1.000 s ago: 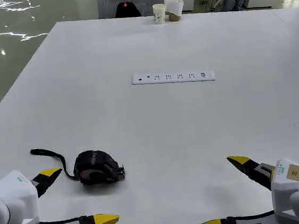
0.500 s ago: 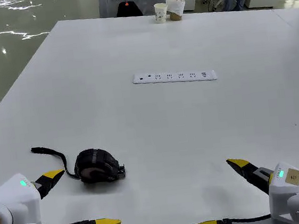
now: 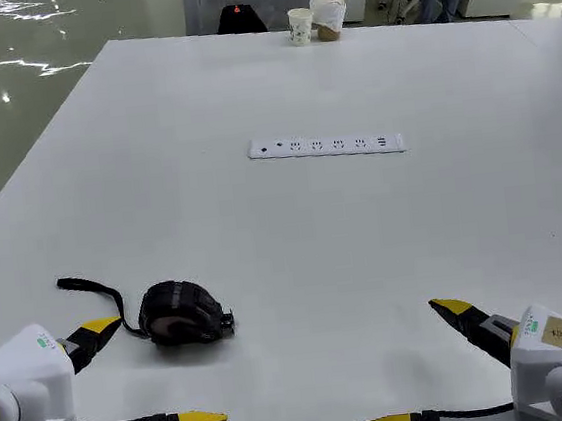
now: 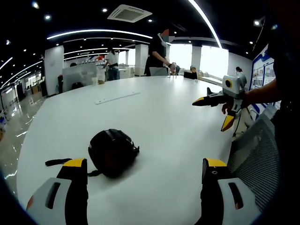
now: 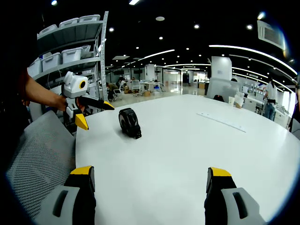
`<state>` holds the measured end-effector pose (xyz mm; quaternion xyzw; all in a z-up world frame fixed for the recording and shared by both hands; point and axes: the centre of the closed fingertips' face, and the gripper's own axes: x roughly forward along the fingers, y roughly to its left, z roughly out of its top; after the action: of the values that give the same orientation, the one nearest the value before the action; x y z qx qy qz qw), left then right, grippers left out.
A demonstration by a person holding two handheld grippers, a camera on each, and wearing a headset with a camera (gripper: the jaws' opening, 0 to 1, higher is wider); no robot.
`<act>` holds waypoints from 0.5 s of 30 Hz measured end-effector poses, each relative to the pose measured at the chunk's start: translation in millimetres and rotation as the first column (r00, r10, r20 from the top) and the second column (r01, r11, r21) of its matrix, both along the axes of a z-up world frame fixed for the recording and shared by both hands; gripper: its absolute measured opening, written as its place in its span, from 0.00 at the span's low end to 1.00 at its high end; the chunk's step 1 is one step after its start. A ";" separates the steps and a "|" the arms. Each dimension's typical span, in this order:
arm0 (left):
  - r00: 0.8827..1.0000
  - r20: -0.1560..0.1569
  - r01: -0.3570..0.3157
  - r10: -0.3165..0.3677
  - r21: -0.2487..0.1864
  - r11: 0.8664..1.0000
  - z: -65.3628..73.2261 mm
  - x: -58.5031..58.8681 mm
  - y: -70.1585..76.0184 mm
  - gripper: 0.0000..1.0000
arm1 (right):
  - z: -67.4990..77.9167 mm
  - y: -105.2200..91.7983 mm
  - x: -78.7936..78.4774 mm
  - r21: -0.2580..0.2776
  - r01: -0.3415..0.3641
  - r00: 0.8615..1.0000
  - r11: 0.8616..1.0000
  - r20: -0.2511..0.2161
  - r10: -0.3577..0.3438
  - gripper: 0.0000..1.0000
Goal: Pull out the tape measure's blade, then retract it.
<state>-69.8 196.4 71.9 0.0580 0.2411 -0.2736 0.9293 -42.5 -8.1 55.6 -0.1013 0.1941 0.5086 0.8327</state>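
Two open, empty tools hover low over the near end of a white desk [image 3: 293, 229], with the tape measure [image 3: 181, 313] lying free on it.

The left tool [image 3: 157, 372] has its yellow-tipped jaws spread wide and grips nothing. One tip is near the tape measure's black case, but not touching it. The right tool [image 3: 406, 366] is just as wide open and empty, well apart from the case on the other side. The tape measure rests on its side on the desk, its blade not yet pulled out. Its black wrist strap [image 3: 88, 287] trails away across the desk toward the left edge. Further up the desk lies a white power strip [image 3: 325, 145], and at the far edge stands a paper cup [image 3: 300, 24].
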 end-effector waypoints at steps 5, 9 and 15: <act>1.000 -0.017 0.000 0.000 -0.016 1.000 0.0 0.2 -1.1 0.99 | 0.6 -1.4 0.6 0.000 0.005 1.000 1.000 0.003 -0.005 0.99; 1.000 -0.006 -0.003 0.003 -0.016 1.000 1.7 2.3 0.1 0.99 | 1.2 -2.6 1.1 0.001 0.009 1.000 1.000 0.004 -0.009 0.99; 1.000 -0.011 0.002 -0.002 -0.019 1.000 0.9 1.9 0.5 0.99 | 1.8 -4.4 1.4 0.001 0.013 1.000 1.000 0.005 -0.013 0.99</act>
<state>-67.8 196.9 72.8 0.0479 0.2434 -0.2772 0.9282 -41.1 -12.5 57.4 -0.1008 0.1924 0.5032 0.8364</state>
